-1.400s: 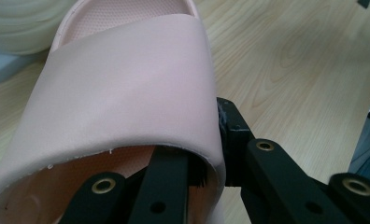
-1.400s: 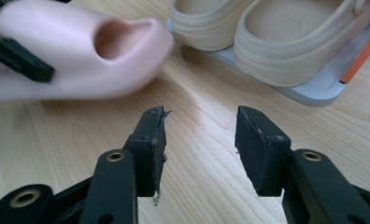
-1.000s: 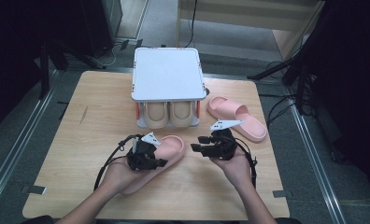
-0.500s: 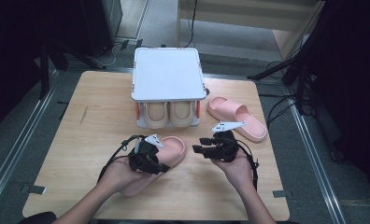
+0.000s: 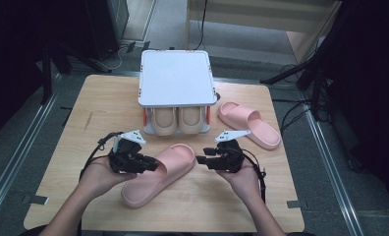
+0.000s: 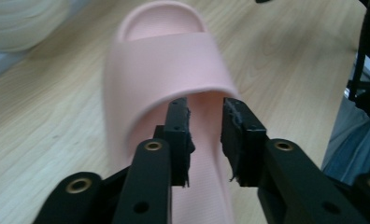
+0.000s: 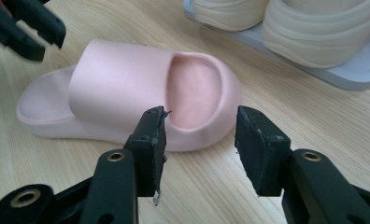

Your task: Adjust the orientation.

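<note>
Pink slipper (image 5: 159, 173) lies flat on the bench (image 5: 74, 147), close to the person, between the two hands. Its heel end is nearest and its toe points away and to the right.

It looks light and squishy, like foam, so I think it will bend a bit when squeezed and will not break. Its skin looks smooth and a little dull, not very slippery. A good place to grab it looks like the wide strap over the top, or the thick rim at the side.

It is soft pink all over, with one broad band across the foot and a round hole at the toe.

The left claw (image 6: 206, 123) sits at the back edge of the strap, over the footbed. Its jaws have just been closing, and there is a small gap between them. They do not pinch the slipper. One jaw looks close to the strap's edge, but I cannot tell if it touches.

The right claw (image 7: 199, 140) hangs just in front of the toe, with its jaws apart and nothing in them.

Farther back stands a white rack (image 5: 175, 78) with a flat top. A pair of cream slippers (image 5: 177, 120) is tucked under it. To the right of the rack lies another pink slipper (image 5: 249, 124), the match, well apart from the first one
</note>
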Available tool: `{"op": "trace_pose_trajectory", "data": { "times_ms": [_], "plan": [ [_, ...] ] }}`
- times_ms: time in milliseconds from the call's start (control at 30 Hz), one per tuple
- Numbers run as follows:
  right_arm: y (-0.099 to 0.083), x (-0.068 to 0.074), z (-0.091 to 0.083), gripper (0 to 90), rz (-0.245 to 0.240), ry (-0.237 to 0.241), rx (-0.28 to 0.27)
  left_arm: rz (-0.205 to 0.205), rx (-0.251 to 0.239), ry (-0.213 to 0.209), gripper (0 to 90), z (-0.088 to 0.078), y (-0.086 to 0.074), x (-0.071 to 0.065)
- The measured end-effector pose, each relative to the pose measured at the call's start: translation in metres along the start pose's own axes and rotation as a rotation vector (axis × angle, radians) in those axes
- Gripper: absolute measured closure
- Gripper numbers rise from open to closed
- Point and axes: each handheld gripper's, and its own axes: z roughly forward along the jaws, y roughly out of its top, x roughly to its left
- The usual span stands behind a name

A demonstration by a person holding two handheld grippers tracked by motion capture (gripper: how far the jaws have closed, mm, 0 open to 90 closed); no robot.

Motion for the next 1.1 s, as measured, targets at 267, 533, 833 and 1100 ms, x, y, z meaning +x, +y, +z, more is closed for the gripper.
{"op": "trace_pose_trajectory", "data": {
  "times_ms": [267, 533, 833, 1100],
  "plan": [
    [0.000, 0.014, 0.018, 71.4, -0.028, 0.037, 0.018, -0.051, 0.039, 0.063, 84.6, 0.012, -0.012, 0.034],
    [-0.005, 0.034, 0.036, 90.0, -0.057, 0.115, 0.103, -0.023, 0.061, 0.104, 84.4, 0.030, -0.014, 0.040],
    [-0.005, 0.033, 0.046, 88.9, -0.088, 0.056, 0.122, -0.069, 0.044, 0.062, 85.6, 0.033, -0.020, 0.040],
    [0.003, 0.019, 0.055, 88.6, -0.054, 0.060, 0.096, -0.082, 0.043, 0.073, 85.4, 0.028, -0.031, 0.028]
  ]
}}
